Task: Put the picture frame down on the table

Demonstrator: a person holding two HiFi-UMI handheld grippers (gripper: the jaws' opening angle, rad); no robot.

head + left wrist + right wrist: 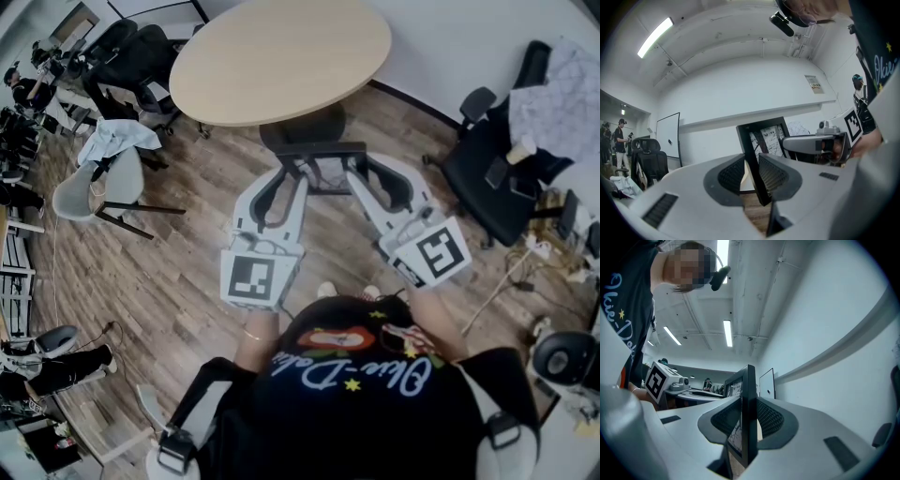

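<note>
Wood flooring (178, 272) fills most of what I see below, and the round surface (281, 56) sits just ahead of both tools. My left tool (751, 174) is clamped on one side edge of the picture frame (326, 174). My right tool (748, 420) is clamped on the opposite edge. The frame hangs roughly upright between them, in the air over the floor and short of the surface's near rim. By my reading the pick-up is done, while the carry and the set-down are left. I need to bring both tools forward over the surface, lower the frame until it rests there, then open both tools.
</note>
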